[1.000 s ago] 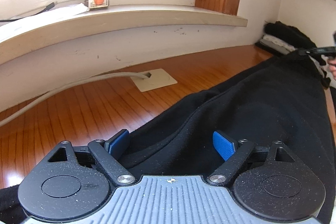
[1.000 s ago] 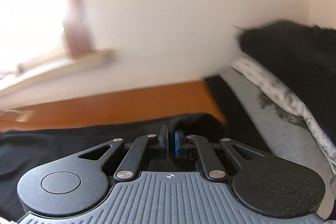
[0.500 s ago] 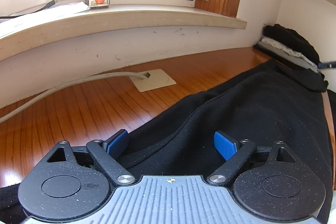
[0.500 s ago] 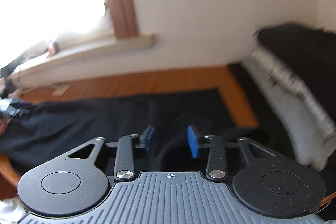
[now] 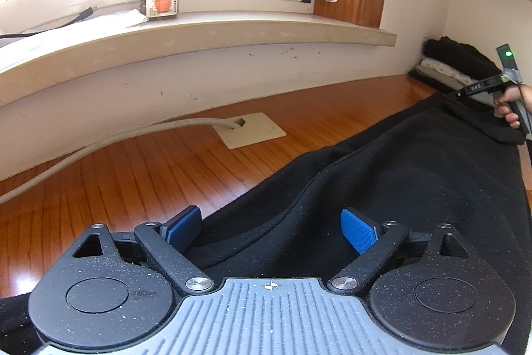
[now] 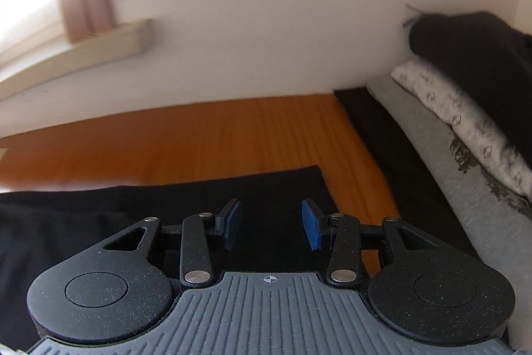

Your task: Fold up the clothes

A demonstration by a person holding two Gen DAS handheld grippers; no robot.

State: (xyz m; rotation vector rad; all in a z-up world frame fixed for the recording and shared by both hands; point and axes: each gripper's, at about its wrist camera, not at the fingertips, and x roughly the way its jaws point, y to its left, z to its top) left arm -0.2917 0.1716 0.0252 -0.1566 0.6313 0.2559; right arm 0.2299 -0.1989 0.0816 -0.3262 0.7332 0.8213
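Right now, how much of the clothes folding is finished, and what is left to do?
Done: a stack of folded clothes lies by the wall. In hand: a black garment lies spread along the wooden table, apparently doubled lengthwise. Both the left gripper and the right gripper are open above it, gripping nothing. Left: probably folding it shorter and stacking it.

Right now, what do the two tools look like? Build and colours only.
Both match: the left tool and right tool have blue ribbed pads on black speckled linkage arms with silver pivot screws, two round black discs, and a grey ridged body bearing a white crosshair mark. Seen from the left wrist view, the right tool has a green light.
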